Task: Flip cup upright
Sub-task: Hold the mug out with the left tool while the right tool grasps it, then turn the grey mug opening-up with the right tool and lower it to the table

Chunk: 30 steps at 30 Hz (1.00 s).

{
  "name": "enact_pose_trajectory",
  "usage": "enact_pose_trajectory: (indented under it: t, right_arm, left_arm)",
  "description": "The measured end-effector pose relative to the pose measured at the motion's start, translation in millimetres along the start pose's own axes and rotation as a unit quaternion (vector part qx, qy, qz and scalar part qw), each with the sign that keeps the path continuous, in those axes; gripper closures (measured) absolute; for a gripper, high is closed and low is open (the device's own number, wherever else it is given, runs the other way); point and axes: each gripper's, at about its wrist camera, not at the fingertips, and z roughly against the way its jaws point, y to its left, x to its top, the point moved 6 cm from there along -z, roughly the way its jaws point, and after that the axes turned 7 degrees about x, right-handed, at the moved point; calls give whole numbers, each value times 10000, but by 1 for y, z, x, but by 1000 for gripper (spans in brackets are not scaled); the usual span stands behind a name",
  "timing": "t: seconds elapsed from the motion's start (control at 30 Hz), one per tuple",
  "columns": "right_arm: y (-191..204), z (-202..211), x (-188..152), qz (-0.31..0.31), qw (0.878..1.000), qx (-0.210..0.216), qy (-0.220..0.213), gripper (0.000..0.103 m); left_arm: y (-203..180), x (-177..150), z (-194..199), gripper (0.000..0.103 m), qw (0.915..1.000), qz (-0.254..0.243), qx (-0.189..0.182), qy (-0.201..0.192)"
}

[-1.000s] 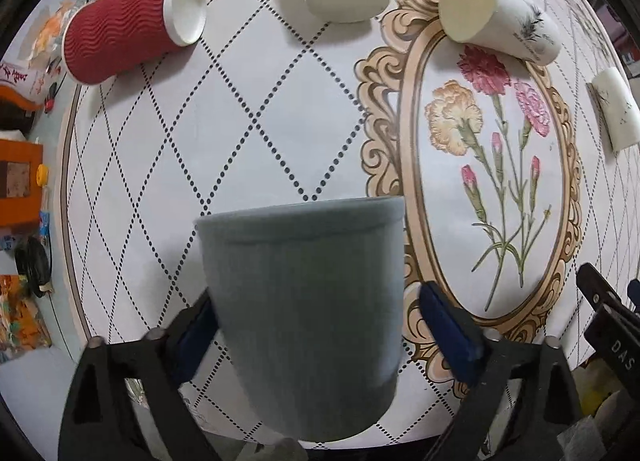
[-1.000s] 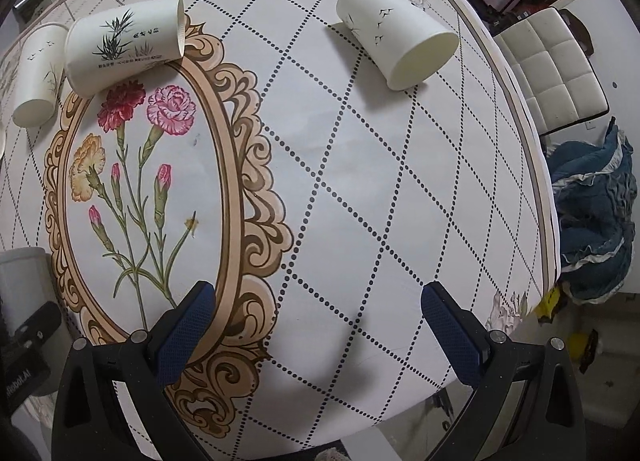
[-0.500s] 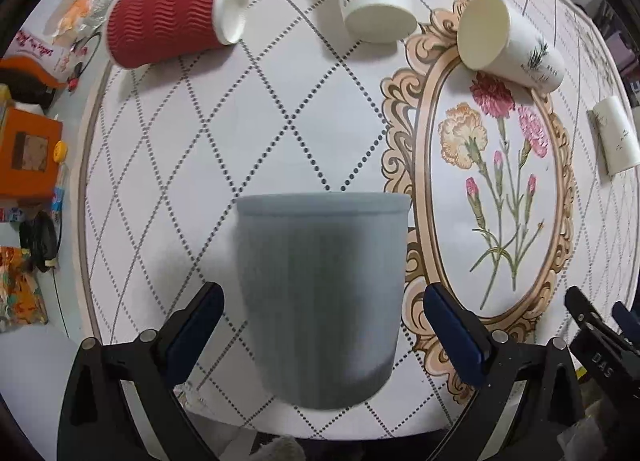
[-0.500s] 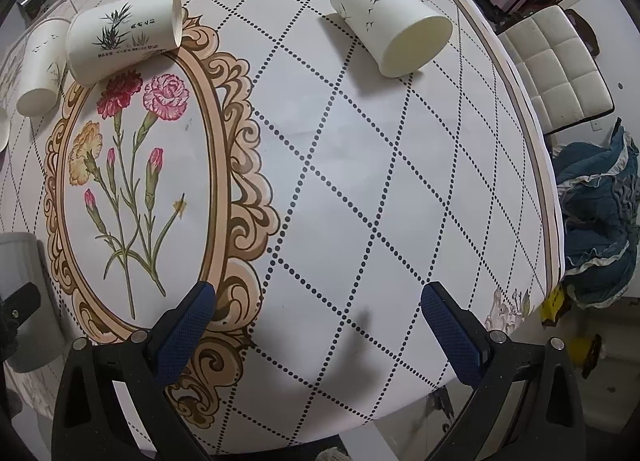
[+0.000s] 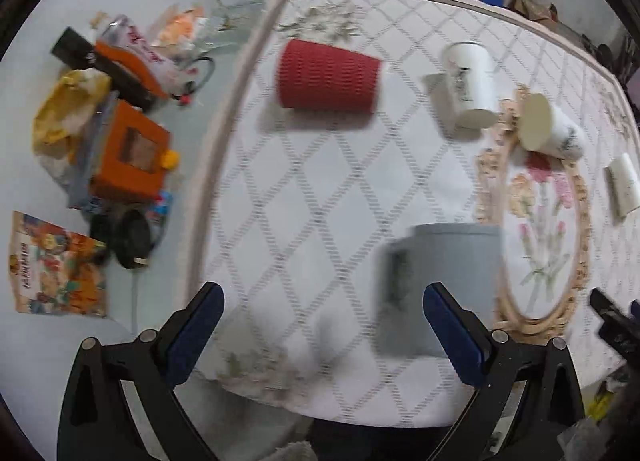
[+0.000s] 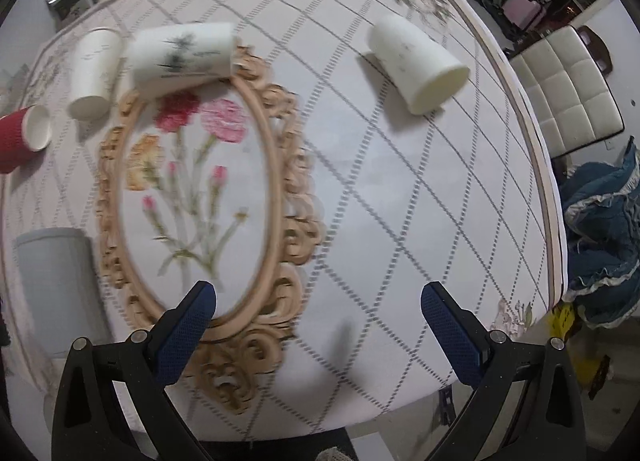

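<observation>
A grey cup (image 5: pixel 444 281) stands upright on the table near the front edge, also in the right wrist view (image 6: pixel 56 285) at far left. My left gripper (image 5: pixel 320 325) is open and empty, drawn back and to the left of the grey cup. A red ribbed cup (image 5: pixel 328 81) lies on its side farther back. My right gripper (image 6: pixel 316 325) is open and empty above the front of the table. White paper cups lie on their sides: one at right (image 6: pixel 418 63), one with a plant print (image 6: pixel 184 53), one beside it (image 6: pixel 94 73).
The patterned tablecloth (image 6: pixel 360 181) has an oval flower frame (image 6: pixel 200 201). Left of the table lie an orange box (image 5: pixel 132 153), bags and a black object (image 5: pixel 132 239). White chairs (image 6: pixel 568 89) and a blue cloth heap (image 6: pixel 600 241) stand at right.
My left gripper let go of the grey cup, which now stands on the table, and pulled back and left. My right gripper drew back a little.
</observation>
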Motion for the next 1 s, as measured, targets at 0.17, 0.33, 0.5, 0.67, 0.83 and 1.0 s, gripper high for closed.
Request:
enact_pose_trajectory:
  t: [0.17,0.33,0.5,0.67,0.83,1.0]
  right_arm:
    - [62,15,-6,437,9984,352,22,0]
    - [134,14,-9,925,9931,694,183,2]
    - [178,-4,-11,1043,9891,885,537,10]
    - [203,-27,-15,968,9850,1026,994,22]
    - [213,-35,-13,969,9853,852,1118,23]
    - [217,-43,-9,944,9835,819,1308,20]
  left_arm:
    - [27,-15,-30,1,9997,36,112,192]
    - [53,-27,-48,1,9994,113,173,271]
    - [75,-32,-65,1,9988,226,195,378]
    - [91,-36,-74,1,9983,338,164,454]
    - [95,-40,-85,1,9979,341,94,547]
    - [90,-42,-93,1,9975,319,-47,631]
